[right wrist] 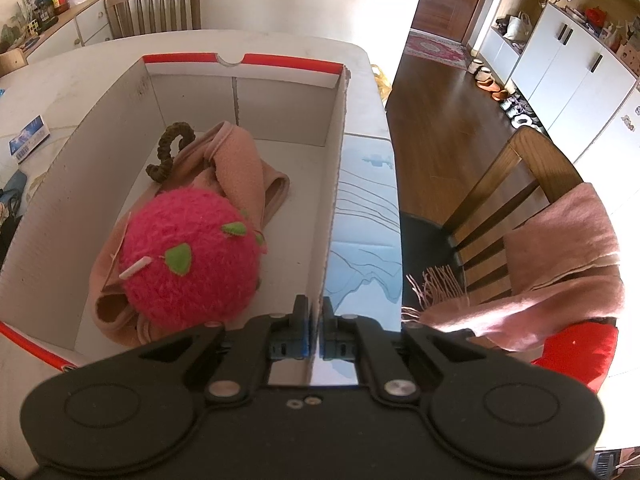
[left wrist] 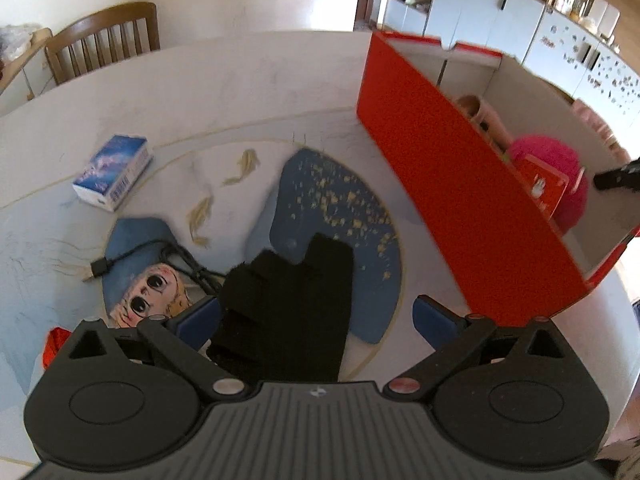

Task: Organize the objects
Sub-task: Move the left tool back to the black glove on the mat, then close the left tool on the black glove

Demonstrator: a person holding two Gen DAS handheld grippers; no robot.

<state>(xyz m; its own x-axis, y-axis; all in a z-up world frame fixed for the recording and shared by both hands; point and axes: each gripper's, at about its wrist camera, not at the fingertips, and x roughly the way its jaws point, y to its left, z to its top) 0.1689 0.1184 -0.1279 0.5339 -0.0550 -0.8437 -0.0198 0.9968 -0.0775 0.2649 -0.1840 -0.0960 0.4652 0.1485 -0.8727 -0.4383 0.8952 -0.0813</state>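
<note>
Black glove (left wrist: 288, 300) lies between the wide-open left gripper (left wrist: 316, 316) fingers, untouched; right gripper (right wrist: 316, 320) clenched on box wall (right wrist: 332, 216)

Black glove (left wrist: 292, 300) between the spread fingers of the left gripper (left wrist: 316, 318): matt, napped cloth. Gripper body: matt black plastic, bare metal pivot pins; blue pads smooth. Left of it, cable (left wrist: 160, 260) with braided matt sheath; small pack (left wrist: 114, 172) in glossy wrap. Box (right wrist: 240, 92), its wall pinched by the right gripper (right wrist: 316, 332): matt white cardboard inside, smooth red outside. Ahead-left, fuzzy pink ball (right wrist: 188, 256).
</note>
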